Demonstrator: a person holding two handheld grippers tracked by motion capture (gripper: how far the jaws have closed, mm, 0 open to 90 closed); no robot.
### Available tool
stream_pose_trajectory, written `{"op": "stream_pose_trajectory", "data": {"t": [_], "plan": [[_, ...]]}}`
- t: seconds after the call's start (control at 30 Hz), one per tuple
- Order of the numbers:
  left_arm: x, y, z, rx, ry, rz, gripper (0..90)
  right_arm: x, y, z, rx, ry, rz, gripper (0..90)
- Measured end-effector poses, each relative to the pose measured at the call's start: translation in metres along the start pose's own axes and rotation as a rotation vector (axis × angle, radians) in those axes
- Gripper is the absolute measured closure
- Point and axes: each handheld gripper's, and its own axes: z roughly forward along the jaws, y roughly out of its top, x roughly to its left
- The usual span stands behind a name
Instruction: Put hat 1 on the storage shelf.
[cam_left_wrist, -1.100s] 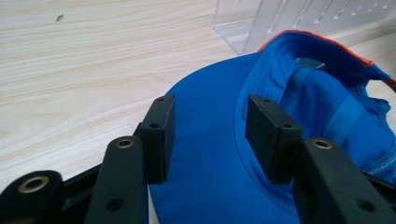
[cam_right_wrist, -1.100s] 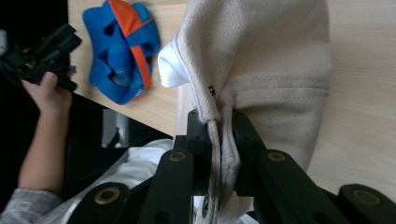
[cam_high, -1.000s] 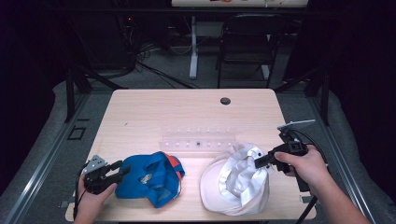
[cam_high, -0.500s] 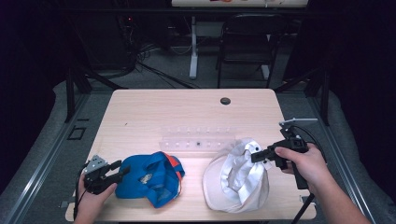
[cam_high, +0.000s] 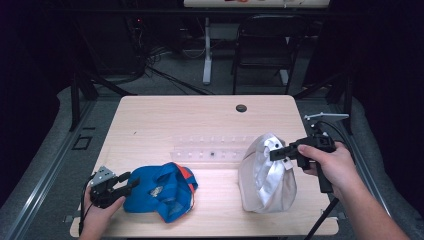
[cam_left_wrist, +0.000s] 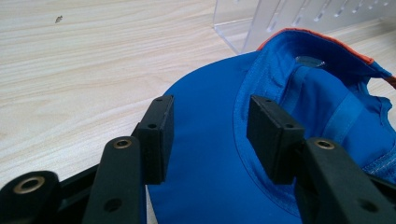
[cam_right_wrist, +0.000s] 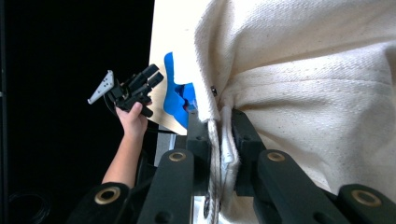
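Two caps on a pale wooden tabletop (cam_high: 165, 125) in a dark room, one of them lifted by its edge.

A black chair (cam_high: 260, 55) and cables stand on the grey floor beyond the tabletop, and a clear plastic rack (cam_high: 210, 147) lies across its middle. The right gripper (cam_high: 275, 152) is clenched on a fold of the white cap (cam_high: 267, 175), pinching the cloth edge between its pads and holding that side raised, while the cap's lower part seems to rest on the wood, though the high view leaves this unsure. The left gripper (cam_left_wrist: 210, 135) is released, jaws well apart over the brim of the blue cap (cam_left_wrist: 261, 140), which lies at the near left of the tabletop; the pads (cam_left_wrist: 159, 135) do not press it.
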Motion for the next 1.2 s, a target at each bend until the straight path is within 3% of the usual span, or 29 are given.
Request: {"op": "stream_pose_trajectory", "data": {"t": [0.53,0.7,1.0,1.2], "plan": [[0.000,0.000,0.000,0.007,-0.001,0.001,51.9,0.008,0.007,-0.001,-0.027,0.043,-0.008,81.0],[0.000,0.000,0.000,-0.002,-0.002,0.001,51.9,0.018,0.012,-0.002,-0.035,0.081,-0.023,81.0],[-0.005,0.002,0.000,0.006,-0.004,0.019,51.9,0.038,0.029,-0.004,-0.099,0.160,-0.031,81.0],[-0.015,0.006,-0.002,-0.012,-0.026,0.055,51.2,0.052,0.039,0.003,-0.101,0.165,-0.042,81.0]]}}
